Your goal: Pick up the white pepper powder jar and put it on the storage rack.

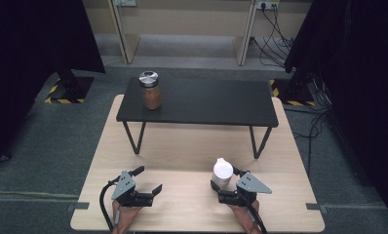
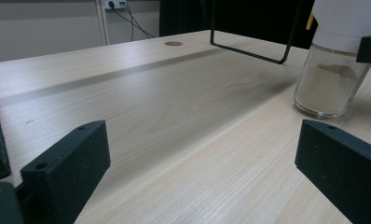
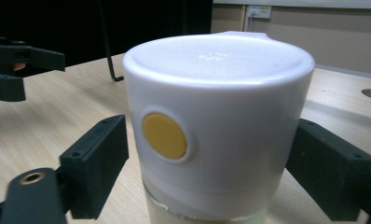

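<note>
Right tongs point(image 3: 207, 186): mine, jaws straddling the white-capped jar point(image 3: 216, 121), not visibly clamped; left pad shows a gap.
Left tongs point(image 2: 193, 177): released, empty.
Jar location: upright on table point(image 1: 182, 161), near edge, 3 o'clock of left tongs.
Handling: likely glass below, rigid, slippery, breakable; grip the cap wall.
View difference: left gripper view reveals pale powder point(image 2: 330, 84); high view adds brown jar point(image 1: 150, 90) on shelf point(image 1: 206, 102), 11 o'clock.

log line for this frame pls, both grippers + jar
left gripper: open, idle on table | right gripper: jaws either side of white-lidded jar, no firm grip seen | brown jar: on black shelf
</note>
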A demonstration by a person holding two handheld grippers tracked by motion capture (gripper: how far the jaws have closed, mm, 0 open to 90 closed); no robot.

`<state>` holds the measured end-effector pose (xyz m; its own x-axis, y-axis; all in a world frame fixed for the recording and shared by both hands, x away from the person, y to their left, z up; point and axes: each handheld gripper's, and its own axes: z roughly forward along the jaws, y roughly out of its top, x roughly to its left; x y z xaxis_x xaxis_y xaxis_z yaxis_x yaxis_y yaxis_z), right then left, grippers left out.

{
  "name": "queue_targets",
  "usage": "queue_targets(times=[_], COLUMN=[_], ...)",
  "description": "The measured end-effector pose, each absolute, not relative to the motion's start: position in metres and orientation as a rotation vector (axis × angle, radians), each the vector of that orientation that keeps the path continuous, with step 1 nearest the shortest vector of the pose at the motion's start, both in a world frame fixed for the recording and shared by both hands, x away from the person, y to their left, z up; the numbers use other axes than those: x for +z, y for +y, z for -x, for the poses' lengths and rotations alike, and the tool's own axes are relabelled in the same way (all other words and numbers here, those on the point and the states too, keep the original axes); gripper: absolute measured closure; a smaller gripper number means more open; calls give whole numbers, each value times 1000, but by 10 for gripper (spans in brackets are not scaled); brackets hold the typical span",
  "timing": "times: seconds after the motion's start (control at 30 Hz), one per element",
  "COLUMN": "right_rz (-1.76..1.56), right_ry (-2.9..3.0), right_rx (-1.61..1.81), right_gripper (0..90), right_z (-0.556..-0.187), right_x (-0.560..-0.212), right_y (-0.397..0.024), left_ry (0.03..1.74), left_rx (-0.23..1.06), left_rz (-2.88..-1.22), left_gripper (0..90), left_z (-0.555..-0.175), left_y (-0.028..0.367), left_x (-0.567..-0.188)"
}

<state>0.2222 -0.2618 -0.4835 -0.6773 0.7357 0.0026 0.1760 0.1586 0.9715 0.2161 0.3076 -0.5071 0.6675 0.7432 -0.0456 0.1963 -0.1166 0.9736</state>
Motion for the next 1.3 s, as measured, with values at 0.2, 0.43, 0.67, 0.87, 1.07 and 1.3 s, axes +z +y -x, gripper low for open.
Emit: queue_targets(times=[0.2, 0.43, 0.67, 0.87, 1.07, 1.3], right_rz=[-885, -893, -908, -929, -922, -925], right_ry=[1965, 1974, 1965, 1959, 1939, 1936], right_rx=[1545, 1533, 1522, 1511, 1514, 1521], right_gripper=[218, 287, 302, 304, 304, 305], right_z=[-224, -225, -224, -222, -219, -219], right_x=[-482, -481, -480, -478, -475, -466], right_y=[-260, -258, -253, -252, -255, -259], left_ry=[777, 779, 778, 781, 779, 781], left_rx=[554, 554, 555, 554, 555, 553], left_rz=[-1659, -1658, -1659, -1657, -1660, -1658], left_gripper=[26, 25, 26, 26, 26, 26], left_z=[-216, -216, -216, -216, -216, -216], left_y=[308, 308, 307, 307, 307, 307], left_x=[-507, -507, -507, -507, -507, -507])
